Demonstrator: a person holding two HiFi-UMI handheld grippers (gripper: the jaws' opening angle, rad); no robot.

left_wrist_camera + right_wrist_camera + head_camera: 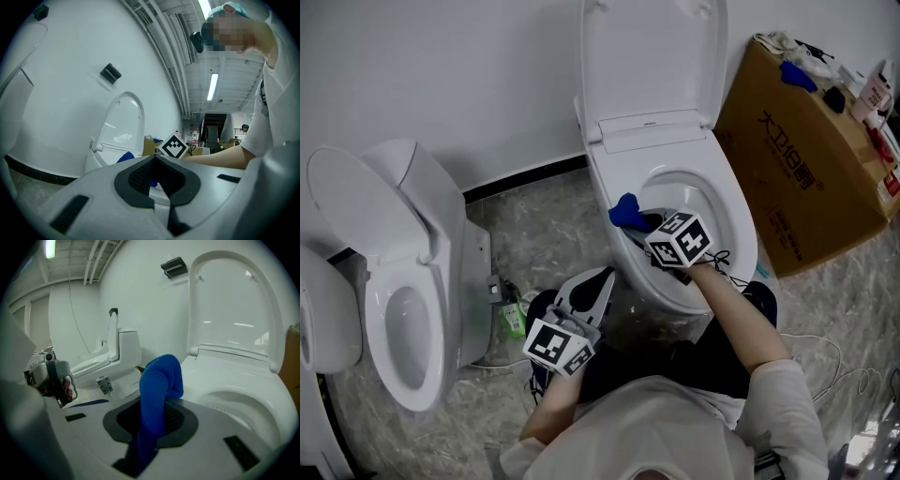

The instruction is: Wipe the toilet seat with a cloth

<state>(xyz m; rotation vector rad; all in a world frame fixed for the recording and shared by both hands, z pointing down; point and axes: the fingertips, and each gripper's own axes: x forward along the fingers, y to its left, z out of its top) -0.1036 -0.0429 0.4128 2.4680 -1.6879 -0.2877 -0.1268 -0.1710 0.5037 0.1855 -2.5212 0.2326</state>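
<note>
A white toilet stands with its lid (652, 56) raised and its seat (741, 225) down. My right gripper (639, 223) hovers over the seat's left side and is shut on a blue cloth (625, 211). In the right gripper view the cloth (159, 380) stands up between the jaws, with the seat (243, 380) just beyond it. My left gripper (602, 278) hangs lower left, in front of the bowl and apart from it. Its jaws meet at the tips with nothing between them (154, 161).
A second white toilet (403, 281) with its lid up stands to the left. A large cardboard box (806, 178) with small items on top sits right of the toilet. A green bottle (514, 319) and cables lie on the marbled floor.
</note>
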